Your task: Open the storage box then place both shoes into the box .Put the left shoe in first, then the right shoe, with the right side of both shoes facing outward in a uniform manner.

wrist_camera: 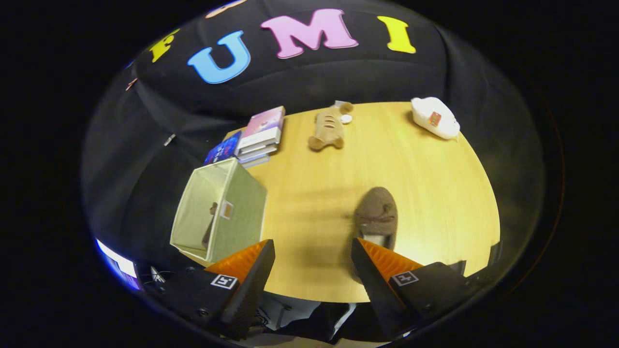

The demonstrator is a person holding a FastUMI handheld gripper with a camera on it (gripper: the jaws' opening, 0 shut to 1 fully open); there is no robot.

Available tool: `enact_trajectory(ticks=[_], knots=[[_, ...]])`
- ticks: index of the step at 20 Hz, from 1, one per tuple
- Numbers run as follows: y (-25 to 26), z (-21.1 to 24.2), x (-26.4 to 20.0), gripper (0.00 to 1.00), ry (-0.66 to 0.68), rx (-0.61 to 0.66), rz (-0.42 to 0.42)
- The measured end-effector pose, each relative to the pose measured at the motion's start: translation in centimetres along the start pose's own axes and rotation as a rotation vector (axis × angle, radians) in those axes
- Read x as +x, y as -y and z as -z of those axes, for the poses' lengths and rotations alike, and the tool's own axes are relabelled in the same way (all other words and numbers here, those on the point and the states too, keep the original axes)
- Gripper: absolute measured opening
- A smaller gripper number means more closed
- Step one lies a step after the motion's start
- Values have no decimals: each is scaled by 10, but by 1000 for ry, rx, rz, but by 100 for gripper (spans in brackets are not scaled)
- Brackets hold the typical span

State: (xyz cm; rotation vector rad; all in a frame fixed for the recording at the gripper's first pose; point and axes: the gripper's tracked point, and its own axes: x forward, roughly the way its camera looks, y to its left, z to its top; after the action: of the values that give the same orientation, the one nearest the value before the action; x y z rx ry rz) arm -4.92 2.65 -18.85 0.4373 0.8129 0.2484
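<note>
The box (220, 212) stands open, 1 shoe seemingly inside. The gripper (312, 251), fingers spread and empty, hovers near the brown shoe (377, 215); next, likely grasp it.

Stack of books (261, 135) at far table (425, 193) corner, plush toy (330, 128) beside it, white pouch (434, 117) at opposite far edge.

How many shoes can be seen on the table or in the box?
1 clearly: a brown shoe on the table, just ahead of the open tongs. A dark shape inside the storage box may be another.
</note>
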Motion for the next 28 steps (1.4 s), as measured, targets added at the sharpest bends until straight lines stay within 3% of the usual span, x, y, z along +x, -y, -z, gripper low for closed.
enact_trajectory(ticks=[6,15,17,19,21,22,28], knots=[[95,38,42,99,-94,-4,136],[130,49,110,95,-160,-1,203],[128,51,101,86,-171,4,203],[131,55,105,66,-199,26,218],[143,55,105,23,-197,39,274],[142,55,106,8,-196,45,266],[130,47,86,5,-168,63,253]])
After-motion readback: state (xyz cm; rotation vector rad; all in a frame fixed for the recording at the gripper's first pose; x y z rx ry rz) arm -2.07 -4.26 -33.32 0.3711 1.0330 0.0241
